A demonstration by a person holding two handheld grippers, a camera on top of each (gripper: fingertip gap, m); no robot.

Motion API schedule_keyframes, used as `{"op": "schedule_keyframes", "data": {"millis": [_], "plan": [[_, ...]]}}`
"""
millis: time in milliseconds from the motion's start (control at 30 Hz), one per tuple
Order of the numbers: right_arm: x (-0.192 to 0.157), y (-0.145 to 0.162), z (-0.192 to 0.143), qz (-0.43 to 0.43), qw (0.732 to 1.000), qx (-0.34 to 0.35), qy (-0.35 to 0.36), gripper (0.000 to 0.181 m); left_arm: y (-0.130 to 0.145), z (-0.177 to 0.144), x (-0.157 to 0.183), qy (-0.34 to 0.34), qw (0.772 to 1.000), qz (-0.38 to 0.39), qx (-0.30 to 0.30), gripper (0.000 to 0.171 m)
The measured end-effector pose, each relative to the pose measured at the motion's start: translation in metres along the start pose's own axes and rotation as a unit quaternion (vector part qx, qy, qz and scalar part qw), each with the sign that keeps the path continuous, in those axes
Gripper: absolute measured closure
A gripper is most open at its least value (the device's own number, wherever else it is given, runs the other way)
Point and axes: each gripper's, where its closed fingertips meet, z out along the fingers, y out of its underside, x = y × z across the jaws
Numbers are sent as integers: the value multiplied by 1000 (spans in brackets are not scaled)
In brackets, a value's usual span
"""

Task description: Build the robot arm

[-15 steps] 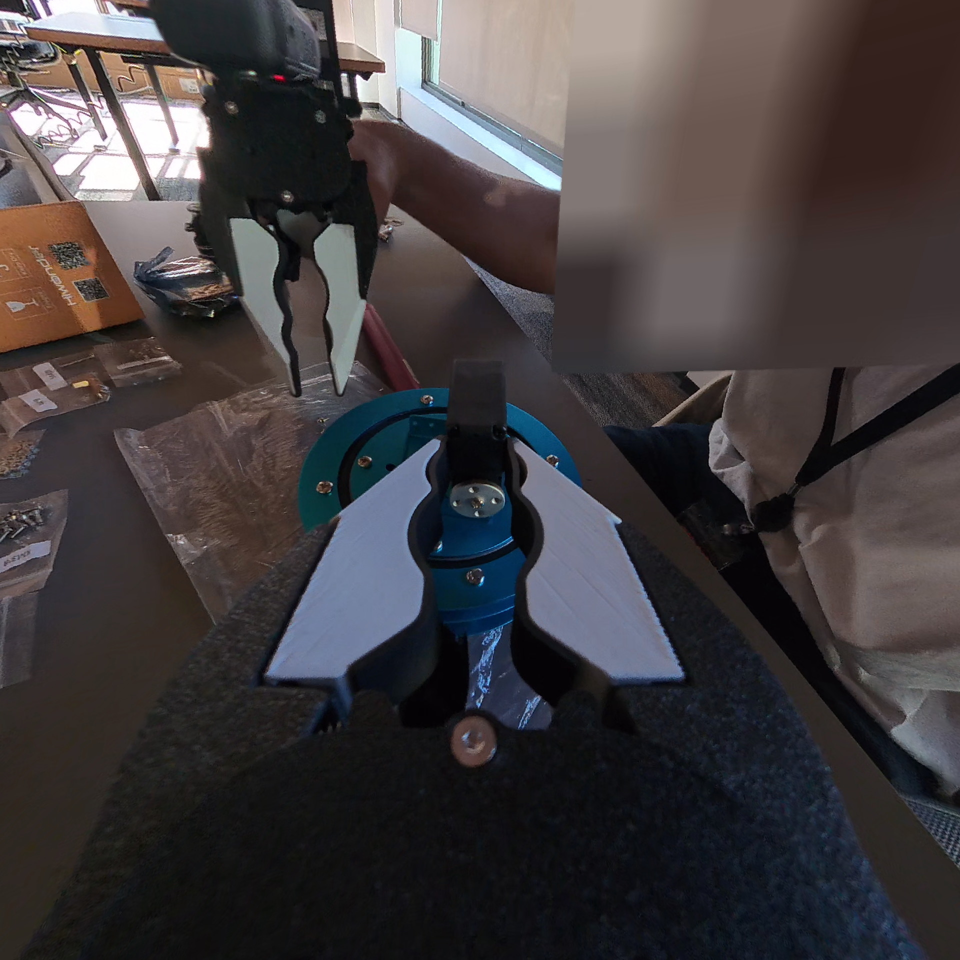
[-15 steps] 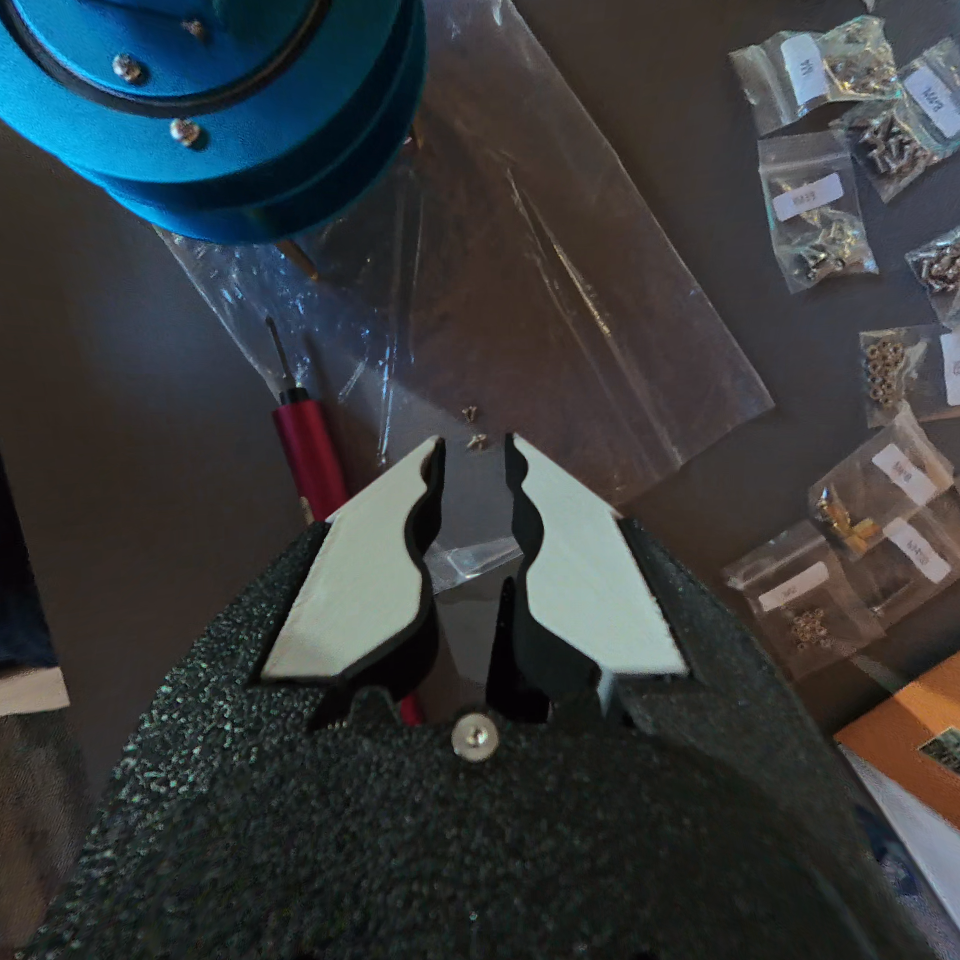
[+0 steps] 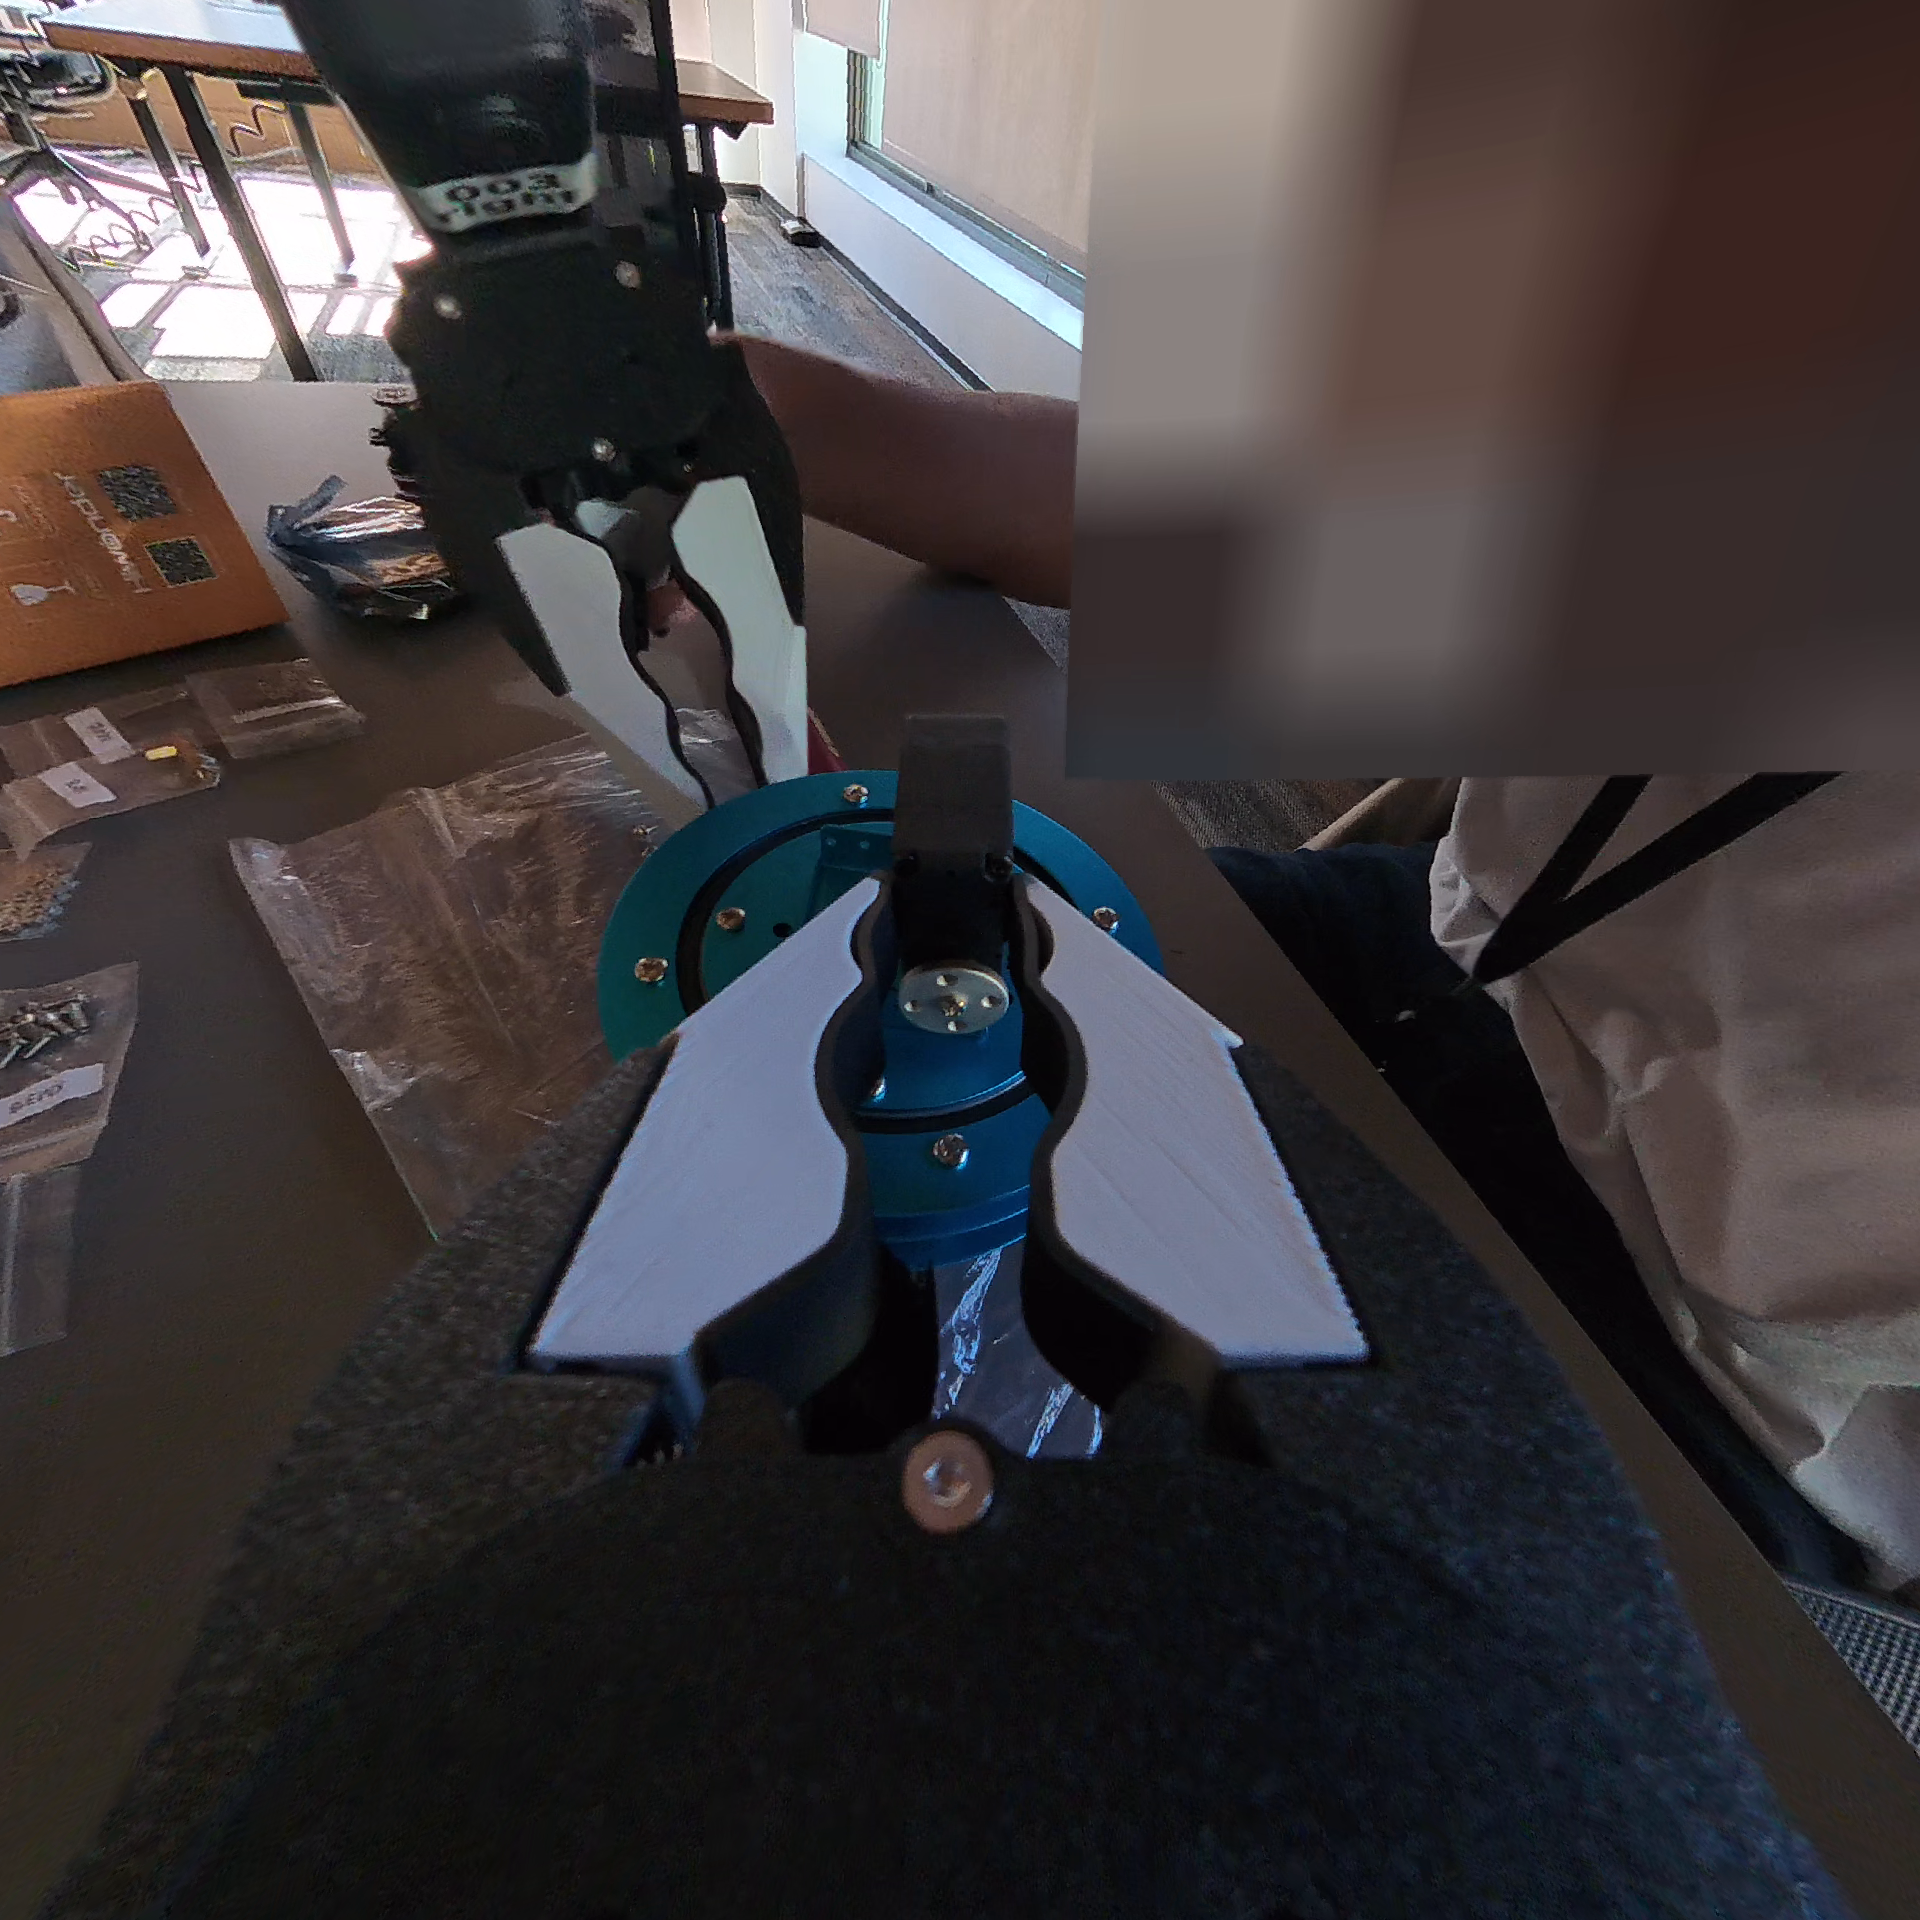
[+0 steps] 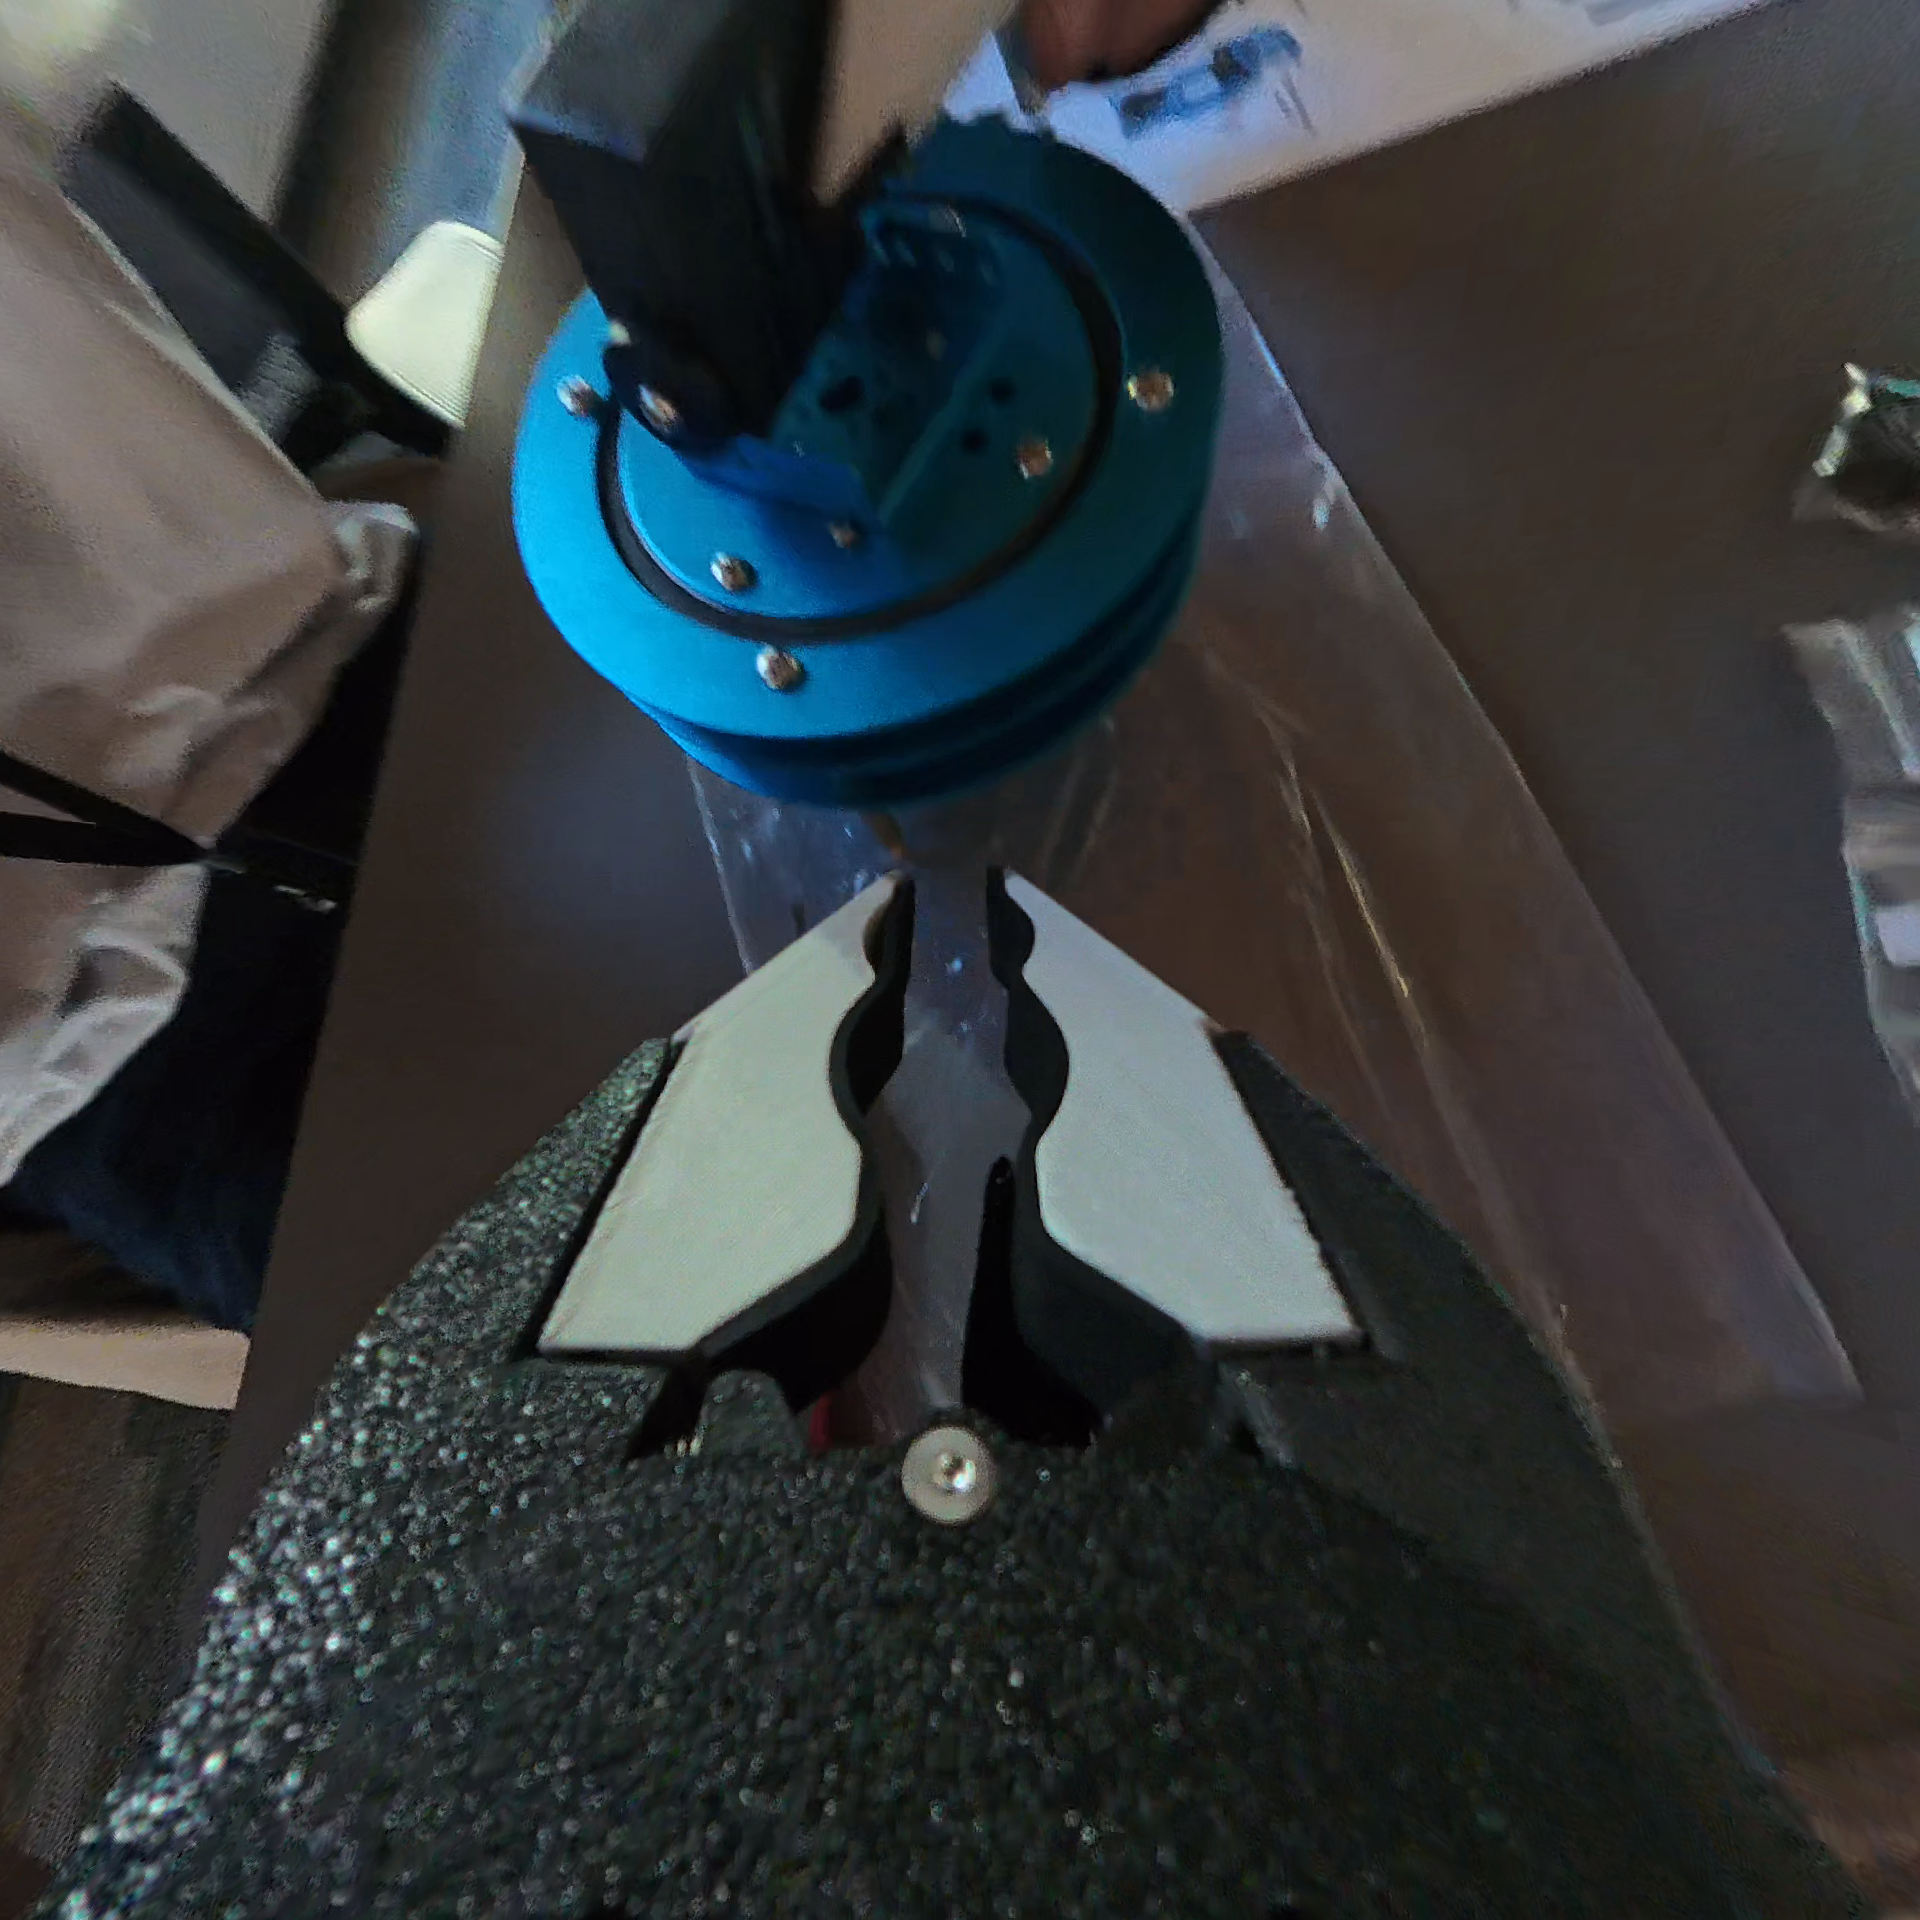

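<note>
Left gripper [image 3: 951, 1023] stays clamped on the black servo block [image 3: 954, 831] atop the blue disc assembly [image 4: 862, 540], while right gripper [image 4: 948, 894], jaws slightly apart and empty, has swung from the clear bag [image 4: 1455, 935] toward the disc's rim.

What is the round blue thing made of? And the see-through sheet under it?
The blue disc looks like metal, probably anodised aluminium: smooth, matte, evenly coloured, with small silver screws around it. The clear sheet looks like thin plastic film: it is see-through, creased and shiny where light hits it.
</note>
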Motion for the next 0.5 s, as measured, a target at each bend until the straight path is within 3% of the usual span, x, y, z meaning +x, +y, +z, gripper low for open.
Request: {"op": "schedule_keyframes", "data": {"millis": [133,233,400,500], "plan": [[-8,-9,-7,-7,997,67,-30,169,0,0,0,1,1000,-2,1,153],[-6,-6,-20,-24,996,88,15,169,0,0,0,3,1000,-4,3,152],[-19,-40,-41,-39,981,191,10,170,0,2,-1,7,1000,-11,4,151],[-25,-50,-27,-52,984,171,20,168,1,2,-2,3,1000,-12,2,152]]}}
